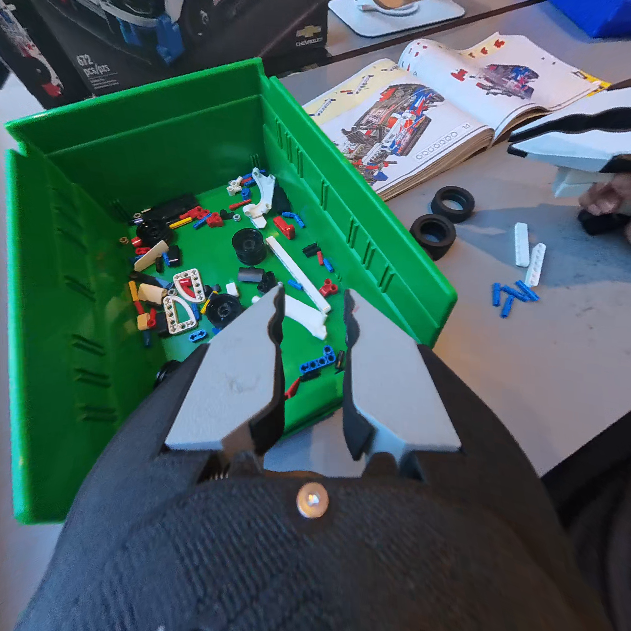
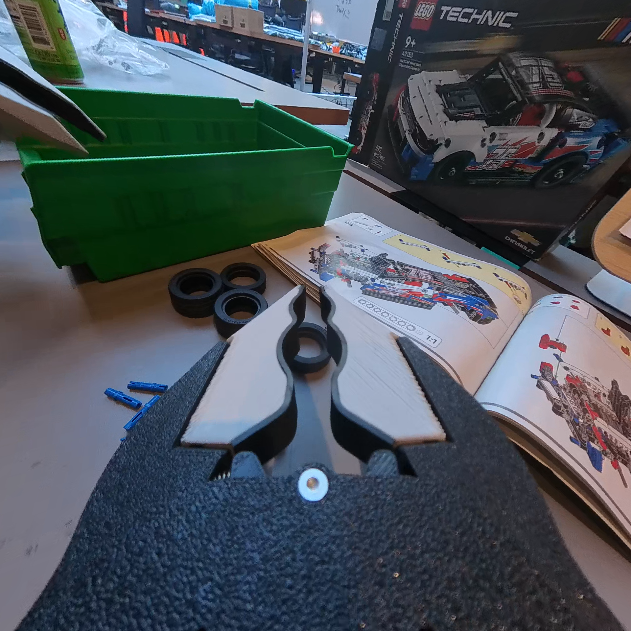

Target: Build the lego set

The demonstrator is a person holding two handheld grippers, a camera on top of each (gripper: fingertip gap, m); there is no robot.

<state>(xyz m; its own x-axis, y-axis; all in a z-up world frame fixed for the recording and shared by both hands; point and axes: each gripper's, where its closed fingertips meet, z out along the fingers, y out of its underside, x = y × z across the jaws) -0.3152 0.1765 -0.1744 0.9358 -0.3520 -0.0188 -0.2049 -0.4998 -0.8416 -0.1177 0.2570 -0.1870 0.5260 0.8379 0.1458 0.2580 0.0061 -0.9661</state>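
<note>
Green plastic forms a deep bin [image 1: 51, 307] on a grey table [image 1: 478, 392], and its floor is strewn with loose lego pieces [image 1: 218, 273]: white beams and curved panels, black wheel hubs, small red, blue and yellow pins. The left gripper [image 1: 314, 293] hangs above the near end of the bin with its two grey fingers spread apart and nothing between them; their tips sit over a long white beam [image 1: 297, 276] and a white curved panel [image 1: 307, 317]. To the right of the bin, on the table, lie black tyres [image 1: 433, 235], two short white beams [image 1: 529, 252] and a small cluster of blue pins [image 1: 512, 295]. An open instruction booklet [image 1: 426, 112] lies beyond them, showing diagrams of a car. The right gripper [image 2: 312, 295] is low over the table, its fingers nearly together at the tips but bowed apart lower down, and one small black tyre [image 2: 309, 348] sits in that bowed gap; whether the fingers actually press on it cannot be told. Three more tyres [image 2: 218, 293] rest just beside the bin's outer wall, close ahead of the fingertips. A black set box [image 2: 495, 119] picturing a white, red and blue racing car stands behind the booklet, and a green can [image 2: 47, 41] stands behind the bin.
</note>
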